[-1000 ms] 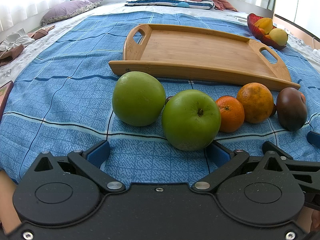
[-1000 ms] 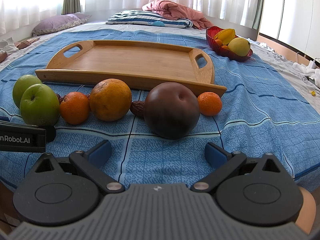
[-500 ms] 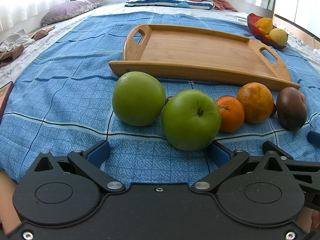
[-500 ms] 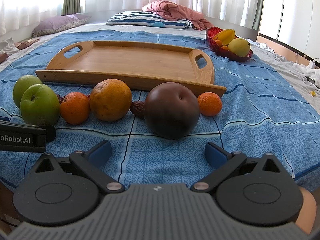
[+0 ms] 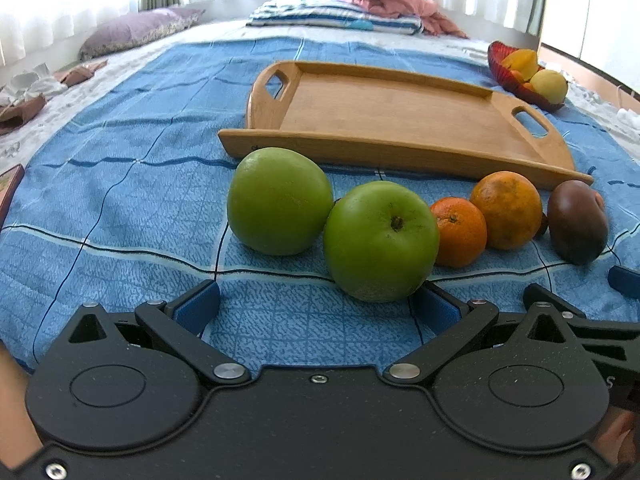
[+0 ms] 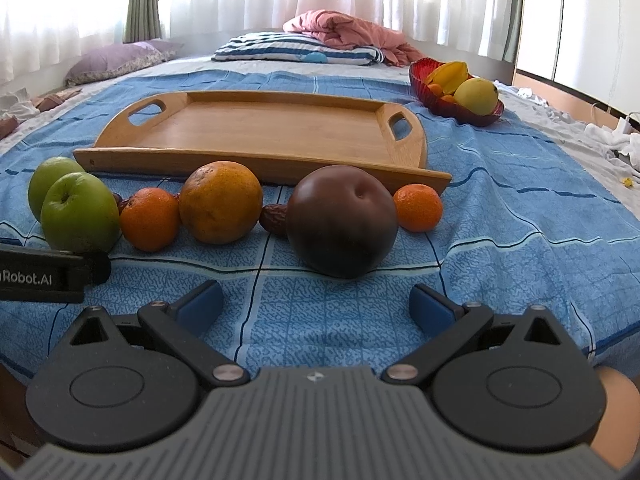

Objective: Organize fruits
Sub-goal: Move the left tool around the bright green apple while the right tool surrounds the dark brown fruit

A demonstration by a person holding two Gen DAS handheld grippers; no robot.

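A row of fruit lies on the blue bedspread in front of an empty wooden tray [image 5: 400, 120] [image 6: 264, 128]. Two green apples [image 5: 380, 240] [image 5: 278, 200], a small orange [image 5: 460, 232], a large orange [image 5: 508, 210] and a dark brown fruit [image 5: 578, 222] show in the left wrist view. In the right wrist view the dark fruit [image 6: 342, 220] is nearest, with a second small orange [image 6: 418, 208] and brown dates [image 6: 274, 218] beside it. My left gripper [image 5: 318, 306] is open, just short of the near apple. My right gripper [image 6: 318, 304] is open, just short of the dark fruit.
A red bowl [image 6: 456, 110] holding yellow fruit sits at the back right of the tray. Pillows [image 6: 296, 50] and a pink blanket [image 6: 348, 34] lie at the far end. The left gripper's body [image 6: 44, 276] shows at the left of the right wrist view.
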